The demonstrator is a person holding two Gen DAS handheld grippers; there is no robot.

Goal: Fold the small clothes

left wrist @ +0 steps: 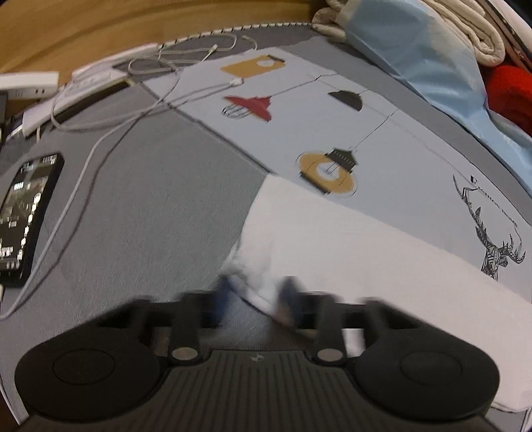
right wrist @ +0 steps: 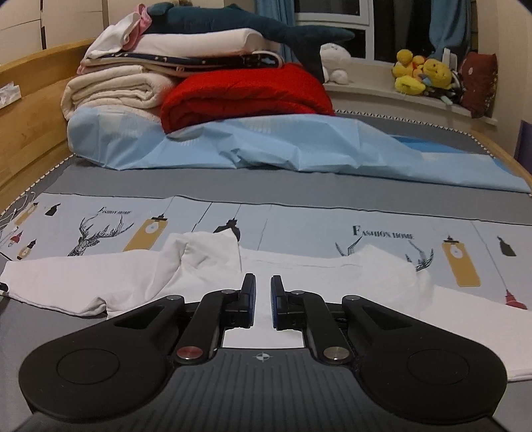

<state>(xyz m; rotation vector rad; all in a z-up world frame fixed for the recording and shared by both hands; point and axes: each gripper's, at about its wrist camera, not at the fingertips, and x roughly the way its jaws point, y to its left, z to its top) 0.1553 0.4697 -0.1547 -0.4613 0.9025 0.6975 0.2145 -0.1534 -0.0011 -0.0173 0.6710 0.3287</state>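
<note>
A white garment (left wrist: 332, 249) lies spread flat on the patterned grey bedsheet (left wrist: 199, 199). In the blurred left wrist view my left gripper (left wrist: 256, 295) sits at the garment's near left corner. That corner is bunched between the blue pads, and I take the gripper as shut on it. In the right wrist view the same garment (right wrist: 133, 275) stretches across the bed with a raised fold in its middle. My right gripper (right wrist: 263, 299) is low over its near part. The jaws are almost together, and white cloth fills the thin slit between them.
A lit phone (left wrist: 26, 216), white cables (left wrist: 133, 109) and a white power strip (left wrist: 30, 84) lie left of the garment. Beyond it are a crumpled blue sheet (right wrist: 266, 146), a red blanket (right wrist: 246, 96), folded bedding (right wrist: 109, 89) and a plush shark (right wrist: 232, 20). A wooden bed frame (right wrist: 30, 133) runs along the left.
</note>
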